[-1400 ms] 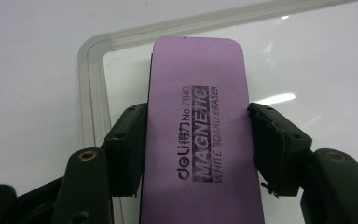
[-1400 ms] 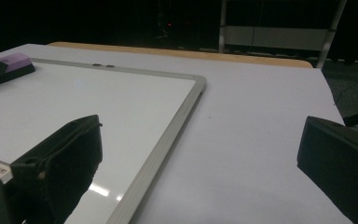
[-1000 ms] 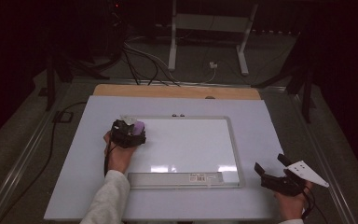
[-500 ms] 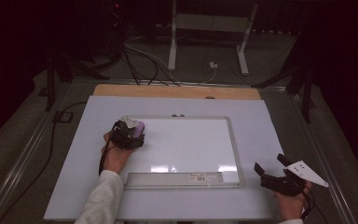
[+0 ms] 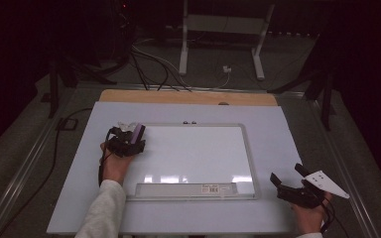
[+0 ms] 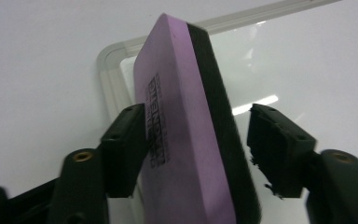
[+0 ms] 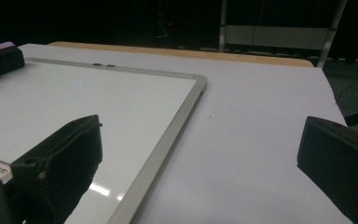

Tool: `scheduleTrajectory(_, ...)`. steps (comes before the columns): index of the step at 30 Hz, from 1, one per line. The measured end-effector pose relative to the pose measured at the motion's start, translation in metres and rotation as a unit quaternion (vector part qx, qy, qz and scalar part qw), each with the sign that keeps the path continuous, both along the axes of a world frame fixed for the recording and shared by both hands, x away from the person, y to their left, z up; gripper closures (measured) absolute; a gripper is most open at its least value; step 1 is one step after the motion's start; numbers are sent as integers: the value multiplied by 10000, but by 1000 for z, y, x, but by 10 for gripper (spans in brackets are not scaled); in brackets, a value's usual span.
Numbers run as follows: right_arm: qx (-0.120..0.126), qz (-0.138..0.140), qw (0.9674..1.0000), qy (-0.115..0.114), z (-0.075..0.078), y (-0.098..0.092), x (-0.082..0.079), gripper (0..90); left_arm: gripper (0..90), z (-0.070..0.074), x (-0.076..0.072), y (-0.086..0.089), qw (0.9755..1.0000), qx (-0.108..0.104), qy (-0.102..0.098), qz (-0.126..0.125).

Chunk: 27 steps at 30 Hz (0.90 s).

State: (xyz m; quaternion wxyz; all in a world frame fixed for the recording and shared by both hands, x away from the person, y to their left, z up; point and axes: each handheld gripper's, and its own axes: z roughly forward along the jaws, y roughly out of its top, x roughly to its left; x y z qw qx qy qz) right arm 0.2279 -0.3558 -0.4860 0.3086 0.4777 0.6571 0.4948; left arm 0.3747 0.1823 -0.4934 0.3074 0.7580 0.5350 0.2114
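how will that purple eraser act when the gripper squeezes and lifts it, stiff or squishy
The purple eraser looks like a foam block with a dark felt side, so it is probably light and gives a little under squeezing. Its flat matte faces should resist slipping. It stands on edge between the left gripper jaws, one jaw touching and the other apart, so it could tip until clamped.

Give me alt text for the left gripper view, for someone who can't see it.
A purple eraser with a black felt side stands on edge between the left gripper's two black jaws, which have just been closing; the left jaw touches its purple face, the right jaw stands just off the felt. Behind lies a whiteboard, its rounded frame corner on a white table.
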Motion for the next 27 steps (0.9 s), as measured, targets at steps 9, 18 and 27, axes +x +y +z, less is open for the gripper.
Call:
scheduleTrajectory(9, -1, 0, 10000, 6, 0, 1, 0, 4, 638, 2, -6, 2, 9988, -95, -73, 480)
scheduleTrajectory(18, 10, 2, 10000, -2, 1, -1, 0, 4, 642, -1, 1, -10, 9930, -160, -154, 1163)
scheduleTrajectory(27, -1, 7, 10000, -18, 1, 0, -1, 4, 641, -2, 6, -18, 9880, -202, -203, 1519)
